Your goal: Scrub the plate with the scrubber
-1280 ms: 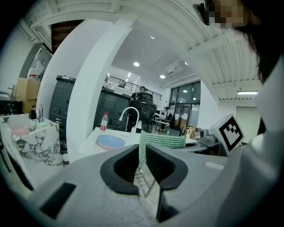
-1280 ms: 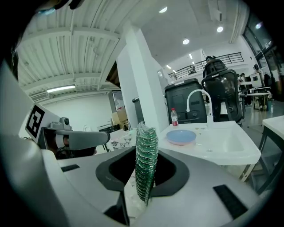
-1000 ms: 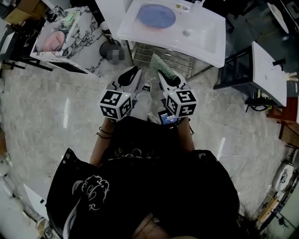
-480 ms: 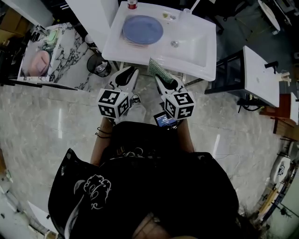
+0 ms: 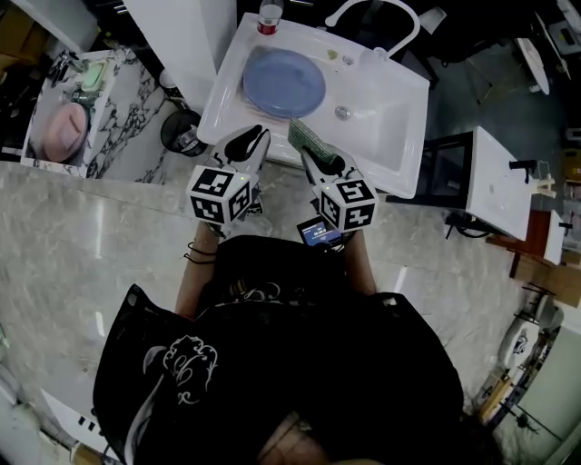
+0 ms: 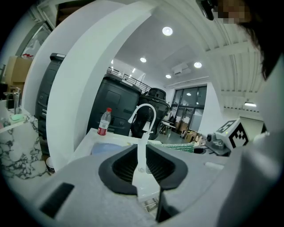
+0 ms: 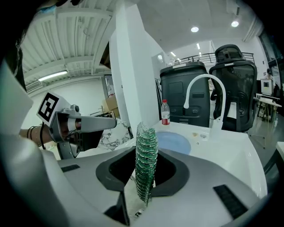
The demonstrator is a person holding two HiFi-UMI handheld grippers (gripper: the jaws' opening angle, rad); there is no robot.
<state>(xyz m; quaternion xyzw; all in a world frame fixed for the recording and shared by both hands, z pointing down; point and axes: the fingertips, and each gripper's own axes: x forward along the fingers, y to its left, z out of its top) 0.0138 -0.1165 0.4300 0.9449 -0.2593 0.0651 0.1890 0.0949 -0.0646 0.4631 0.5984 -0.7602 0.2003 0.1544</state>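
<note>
- The room looks like an open workshop, with a pale polished floor [image 5: 82, 236], ceiling spotlights and dark cabinets behind. A marble-patterned surface [image 5: 127, 82] stands off to the left, well apart from the work.
- The white sink [image 5: 404, 145] stands straight ahead of the person, and its curved faucet [image 5: 370, 13] rises at the back edge.
- The blue plate [image 5: 283, 82] lies flat and face up on the sink's left side, beside the drain. Nothing touches it, and it probably sits there so that scrubbing happens over the basin.
- The left gripper [image 5: 247, 145] hovers at the sink's front rim, just short of the plate. Its jaws are together with nothing between them, so I judge it is free to steady the plate.
- The right gripper [image 5: 320, 154] hovers beside it with its jaws clamped on the scrubber.
- The green mesh scrubber [image 5: 311, 139] stands on edge and juts past the jaw tips, leaving a free part to meet the plate. It is near the plate but apart from it.
- A red-capped bottle [image 5: 269, 14] stands at the sink's back left corner, out of the way.
</note>
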